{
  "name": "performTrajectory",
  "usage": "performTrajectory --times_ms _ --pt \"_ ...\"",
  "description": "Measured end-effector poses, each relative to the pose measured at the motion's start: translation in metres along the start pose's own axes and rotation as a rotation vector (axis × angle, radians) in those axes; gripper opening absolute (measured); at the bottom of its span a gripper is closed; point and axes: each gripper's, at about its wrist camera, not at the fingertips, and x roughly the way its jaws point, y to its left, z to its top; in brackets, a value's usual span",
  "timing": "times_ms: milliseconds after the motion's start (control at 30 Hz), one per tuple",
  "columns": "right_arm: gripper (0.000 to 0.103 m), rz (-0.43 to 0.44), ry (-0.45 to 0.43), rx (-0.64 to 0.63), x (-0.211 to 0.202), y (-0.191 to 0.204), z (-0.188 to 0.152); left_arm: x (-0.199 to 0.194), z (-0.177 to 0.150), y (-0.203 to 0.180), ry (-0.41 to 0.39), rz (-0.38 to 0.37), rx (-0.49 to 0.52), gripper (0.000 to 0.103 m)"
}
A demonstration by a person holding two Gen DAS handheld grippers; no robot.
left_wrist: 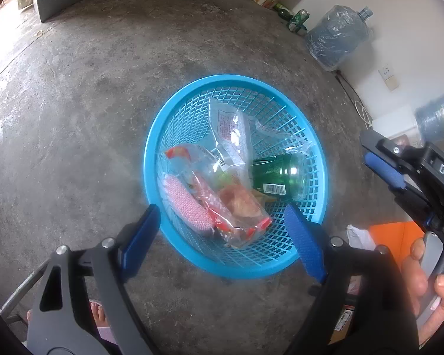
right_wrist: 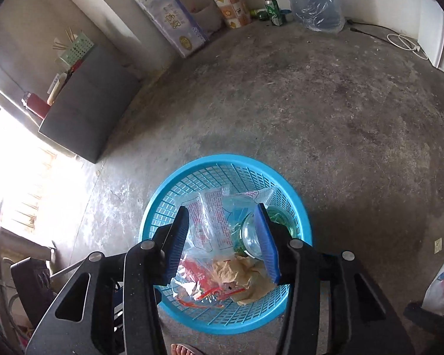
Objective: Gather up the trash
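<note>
A round blue mesh basket stands on the concrete floor and also shows in the right wrist view. In it lie a green glass bottle, clear plastic wrappers, a pink foam net and a red-printed bag. Crumpled brown paper lies in it too. My left gripper is open and empty above the basket's near rim. My right gripper is open and empty above the basket, and also shows at the left wrist view's right edge.
Two large water jugs and green cans stand by the white wall. A tissue pack leans on the far wall. A grey box stands at left. An orange sheet and white paper lie on the floor. A cable runs along the wall.
</note>
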Motion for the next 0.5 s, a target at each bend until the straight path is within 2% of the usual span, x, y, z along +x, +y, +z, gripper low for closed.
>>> performTrajectory --times_ms 133,200,300,400,500 --pt "0.055 -0.025 -0.060 -0.039 -0.046 0.002 -0.020 -0.018 -0.009 -0.004 -0.037 0.042 -0.006 0.082" --pt "0.058 -0.032 -0.090 -0.049 -0.072 0.003 -0.034 -0.029 -0.016 -0.010 -0.065 0.077 0.014 0.082" --pt "0.068 -0.041 -0.129 -0.035 -0.115 0.000 -0.059 -0.053 -0.027 -0.025 -0.106 0.090 0.060 0.082" --pt "0.078 -0.055 -0.170 0.009 -0.162 -0.003 -0.087 -0.086 -0.042 -0.045 -0.157 0.060 0.118 0.082" --pt "0.084 -0.076 -0.203 0.017 -0.200 -0.002 -0.114 -0.126 -0.068 -0.061 -0.179 -0.002 0.160 0.082"
